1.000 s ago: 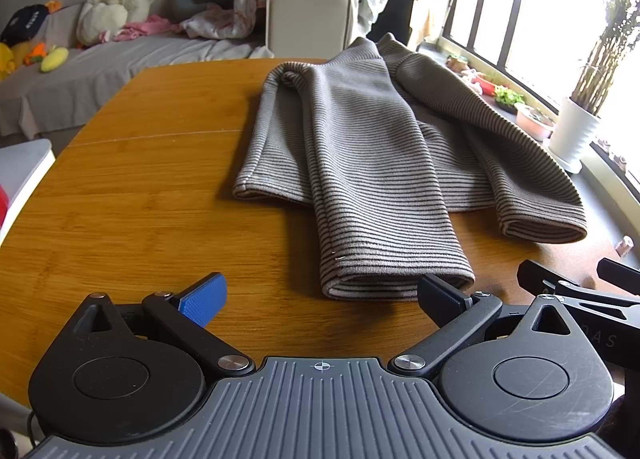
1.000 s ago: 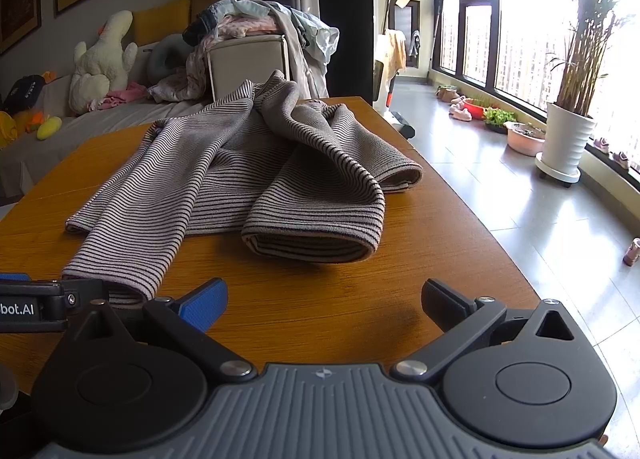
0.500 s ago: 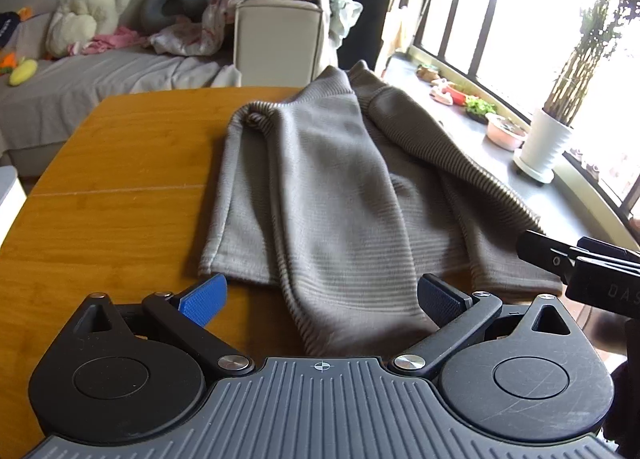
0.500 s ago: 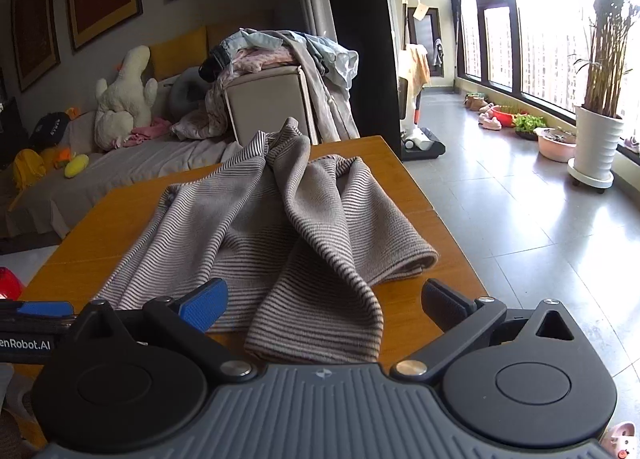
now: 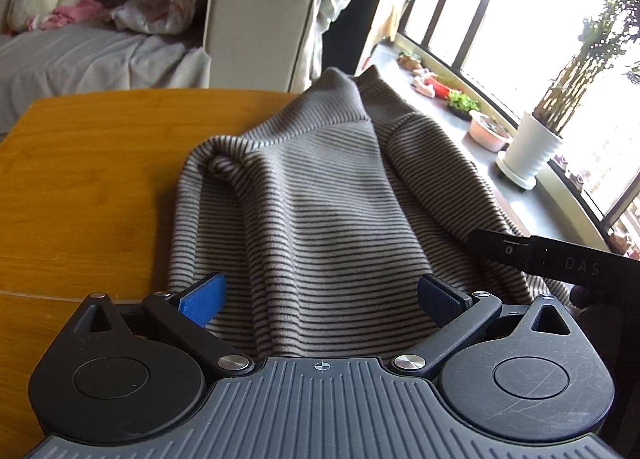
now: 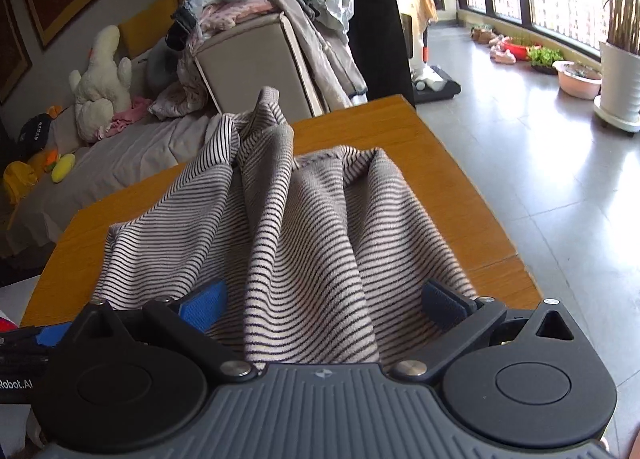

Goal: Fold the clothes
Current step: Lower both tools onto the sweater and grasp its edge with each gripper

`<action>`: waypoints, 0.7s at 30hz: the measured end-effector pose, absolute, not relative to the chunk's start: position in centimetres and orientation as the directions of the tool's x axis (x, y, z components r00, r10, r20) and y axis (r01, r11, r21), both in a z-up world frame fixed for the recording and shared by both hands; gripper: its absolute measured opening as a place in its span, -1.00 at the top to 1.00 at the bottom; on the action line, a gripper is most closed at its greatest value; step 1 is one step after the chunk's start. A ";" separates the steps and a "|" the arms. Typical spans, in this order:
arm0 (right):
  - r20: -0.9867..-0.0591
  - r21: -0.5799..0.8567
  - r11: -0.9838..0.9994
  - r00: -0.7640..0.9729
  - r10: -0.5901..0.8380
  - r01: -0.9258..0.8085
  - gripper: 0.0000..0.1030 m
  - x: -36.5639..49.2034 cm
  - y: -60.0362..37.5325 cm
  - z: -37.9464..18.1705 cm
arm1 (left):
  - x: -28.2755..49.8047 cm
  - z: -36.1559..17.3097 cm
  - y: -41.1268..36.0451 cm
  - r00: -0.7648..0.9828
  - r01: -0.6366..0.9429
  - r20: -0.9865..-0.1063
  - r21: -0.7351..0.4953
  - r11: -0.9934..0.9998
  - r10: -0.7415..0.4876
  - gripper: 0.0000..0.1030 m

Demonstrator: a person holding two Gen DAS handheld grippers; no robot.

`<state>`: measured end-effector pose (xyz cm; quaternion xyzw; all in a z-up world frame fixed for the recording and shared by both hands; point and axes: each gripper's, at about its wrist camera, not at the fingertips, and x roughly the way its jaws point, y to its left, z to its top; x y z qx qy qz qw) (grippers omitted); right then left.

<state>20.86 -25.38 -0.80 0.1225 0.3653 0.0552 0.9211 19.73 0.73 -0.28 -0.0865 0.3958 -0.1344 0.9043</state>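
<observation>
Left gripper [image 5: 319,301] and right gripper [image 6: 323,303]: jaws spread wide, released, nothing clamped. The striped sweater [image 5: 320,195] lies between each gripper's fingers and extends ahead across the wooden table [image 5: 88,163]. Beyond: a clothes-heaped sofa [image 6: 256,51].

Grey striped sweater [image 5: 320,219] lies rumpled on the wooden table, near hem bunched into folds

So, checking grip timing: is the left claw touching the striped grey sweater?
Cannot tell: in the left wrist view the striped grey sweater runs between the open left claw, contact unclear.
</observation>
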 end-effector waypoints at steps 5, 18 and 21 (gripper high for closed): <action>-0.637 0.154 0.987 0.758 0.141 -0.055 -1.00 20.4 -23.7 -1.6 | 18.7 -1.1 1.1 0.675 0.237 -0.655 -0.244 0.940 -0.340 -1.00; -0.605 0.232 0.967 0.762 0.231 -0.108 -1.00 16.1 -23.8 -1.6 | 13.0 -1.1 1.5 0.667 0.296 -0.671 -0.160 0.942 -0.324 -1.00; -0.603 0.234 0.964 0.758 0.248 -0.129 -1.00 14.2 -23.4 -1.5 | 11.1 -0.9 2.2 0.651 0.289 -0.681 -0.186 0.939 -0.335 -1.00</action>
